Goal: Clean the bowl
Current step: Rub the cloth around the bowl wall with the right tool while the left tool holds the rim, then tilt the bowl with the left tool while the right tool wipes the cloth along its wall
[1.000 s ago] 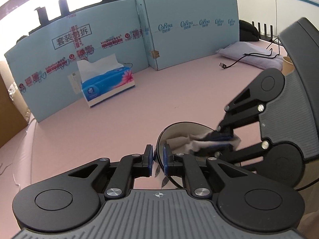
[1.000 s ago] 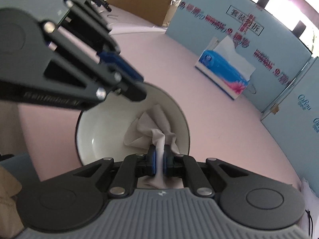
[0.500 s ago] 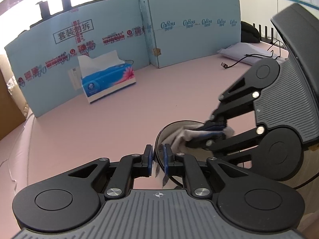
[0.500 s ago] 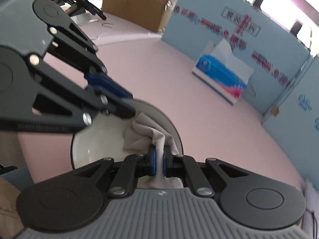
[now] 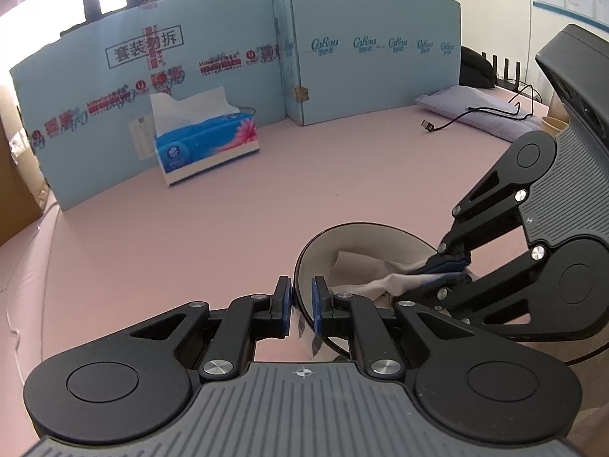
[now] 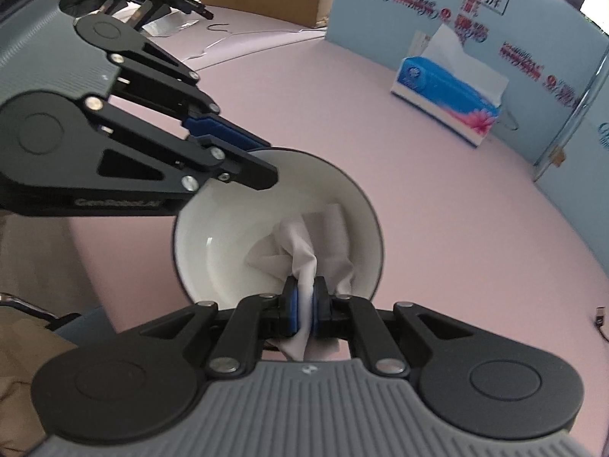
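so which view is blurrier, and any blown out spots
Right wrist view: softer, motion smear on the tissue box and printed boards; bowl and cloth sharper; top right corner washed out. Left wrist view: crisp, but the window at top left is blown white; fisheye bends the boards.

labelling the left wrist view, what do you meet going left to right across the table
tissue box → left claw pinching the bowl rim → cloth in the bowl → right claw holding the cloth → black cable at the far right
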`<state>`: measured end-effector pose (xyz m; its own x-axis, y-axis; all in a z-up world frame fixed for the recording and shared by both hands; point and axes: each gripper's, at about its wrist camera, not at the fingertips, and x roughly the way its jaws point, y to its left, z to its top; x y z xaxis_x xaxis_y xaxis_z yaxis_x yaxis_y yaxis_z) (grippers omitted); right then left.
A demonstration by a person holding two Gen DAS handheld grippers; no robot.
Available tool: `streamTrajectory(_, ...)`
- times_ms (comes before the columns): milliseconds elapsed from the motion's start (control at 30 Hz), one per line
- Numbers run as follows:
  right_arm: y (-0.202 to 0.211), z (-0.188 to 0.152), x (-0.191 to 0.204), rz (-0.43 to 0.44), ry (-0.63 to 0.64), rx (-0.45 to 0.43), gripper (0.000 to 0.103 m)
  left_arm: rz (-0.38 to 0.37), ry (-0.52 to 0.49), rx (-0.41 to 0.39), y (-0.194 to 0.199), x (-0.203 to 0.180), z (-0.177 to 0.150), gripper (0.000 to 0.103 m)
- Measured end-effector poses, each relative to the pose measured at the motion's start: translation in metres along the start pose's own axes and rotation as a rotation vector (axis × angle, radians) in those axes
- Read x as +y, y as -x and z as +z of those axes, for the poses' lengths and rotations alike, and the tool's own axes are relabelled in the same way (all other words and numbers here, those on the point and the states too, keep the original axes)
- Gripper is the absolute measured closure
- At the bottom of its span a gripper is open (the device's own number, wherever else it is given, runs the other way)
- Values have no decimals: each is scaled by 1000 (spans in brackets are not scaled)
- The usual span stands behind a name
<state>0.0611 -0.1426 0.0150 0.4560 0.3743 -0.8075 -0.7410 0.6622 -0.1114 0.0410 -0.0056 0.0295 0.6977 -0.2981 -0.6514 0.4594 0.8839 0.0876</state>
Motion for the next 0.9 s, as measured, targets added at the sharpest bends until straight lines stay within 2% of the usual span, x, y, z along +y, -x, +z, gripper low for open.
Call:
streamTrajectory(200, 0, 4, -8, 74, -63, -16, 96, -16, 26, -2, -3, 6, -5, 82)
streamTrajectory(267, 0, 6, -12, 54, -83, -27, 96, -21, 36, -5, -4, 8, -6, 78)
streamTrajectory(467, -5, 13, -13, 2, -96, -50, 96, -40, 72, -32, -1, 17, -9, 78)
streamTrajectory(667, -12, 19, -15, -56, -87, -70, 96, -30, 97, -33, 0, 23, -11, 78)
streamTrajectory(767, -14, 22, -14, -59, -75, -78, 96, -19, 130, -38, 4, 26, -13, 78)
streamTrajectory(833, -15, 24, -13, -60, -63, -80, 96, -9, 156, -29, 8, 25, -16, 74)
streamTrajectory(900, -14, 22, -13, -60, -55, -86, 96, -12, 171, -20, 9, 24, -18, 67)
